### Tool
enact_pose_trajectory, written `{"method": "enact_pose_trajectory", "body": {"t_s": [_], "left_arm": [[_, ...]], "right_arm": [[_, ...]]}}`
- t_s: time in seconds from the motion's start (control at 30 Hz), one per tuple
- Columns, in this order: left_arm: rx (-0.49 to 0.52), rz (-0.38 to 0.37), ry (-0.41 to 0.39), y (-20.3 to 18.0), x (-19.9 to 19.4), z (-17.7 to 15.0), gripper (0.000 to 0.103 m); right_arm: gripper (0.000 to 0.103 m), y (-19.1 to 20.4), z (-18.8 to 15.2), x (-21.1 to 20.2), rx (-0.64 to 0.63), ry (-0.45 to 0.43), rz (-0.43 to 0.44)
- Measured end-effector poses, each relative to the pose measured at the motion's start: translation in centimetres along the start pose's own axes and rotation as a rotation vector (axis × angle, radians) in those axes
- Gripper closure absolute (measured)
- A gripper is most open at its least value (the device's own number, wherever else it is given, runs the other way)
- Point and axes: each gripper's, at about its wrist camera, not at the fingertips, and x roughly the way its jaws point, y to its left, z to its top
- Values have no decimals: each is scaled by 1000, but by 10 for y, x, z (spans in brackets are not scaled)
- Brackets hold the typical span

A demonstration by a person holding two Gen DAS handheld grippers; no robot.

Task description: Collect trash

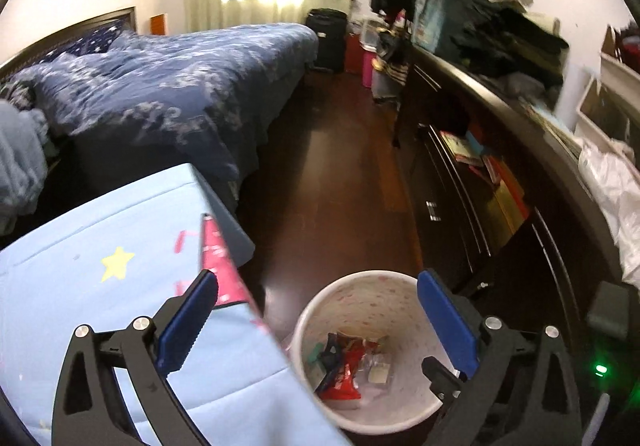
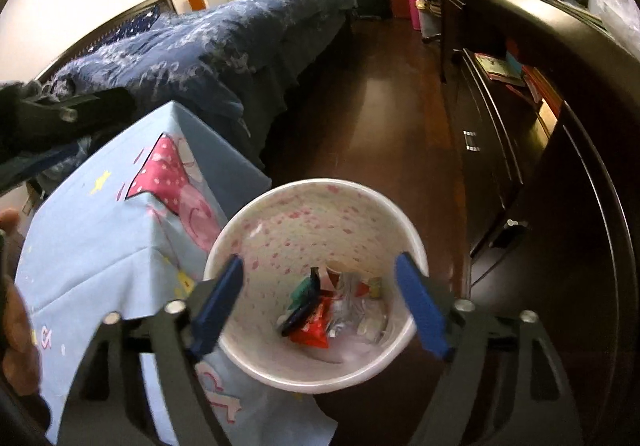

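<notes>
While your left gripper (image 1: 316, 310) and right gripper (image 2: 320, 302) both gape wide, holding nothing, crinkled glossy wrappers (image 2: 320, 316) lie inside the round white speckled bin (image 2: 280, 214) beside the quilted blue cloth (image 2: 100, 246).

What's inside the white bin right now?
The white bin holds crumpled wrappers at the bottom, including a red wrapper and a green scrap. Anything beneath that pile is covered.

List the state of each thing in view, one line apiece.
Left gripper: open, empty.
Right gripper: open, empty, above the bin.
Bin: upright, no lid, wrappers at the bottom.
Bed: quilt rumpled.
Blue cloth: draped over a surface beside the bin.
</notes>
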Motion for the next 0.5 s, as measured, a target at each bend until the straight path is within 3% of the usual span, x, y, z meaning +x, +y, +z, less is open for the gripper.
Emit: {"method": "enact_pose_trajectory", "body": {"t_s": [0.1, 0.2, 0.4, 0.5], "left_arm": [[-14, 47, -14, 16, -27, -9, 4], [-27, 154, -44, 39, -67, -23, 4], [-95, 461, -144, 89, -170, -74, 4], [-125, 569, -175, 104, -217, -107, 4]], "right_arm": [[21, 15, -1, -24, -7, -46, 9], [8, 37, -6, -59, -8, -105, 26], [4, 105, -40, -122, -77, -182, 131], [4, 137, -70, -149, -97, -202, 182]]}}
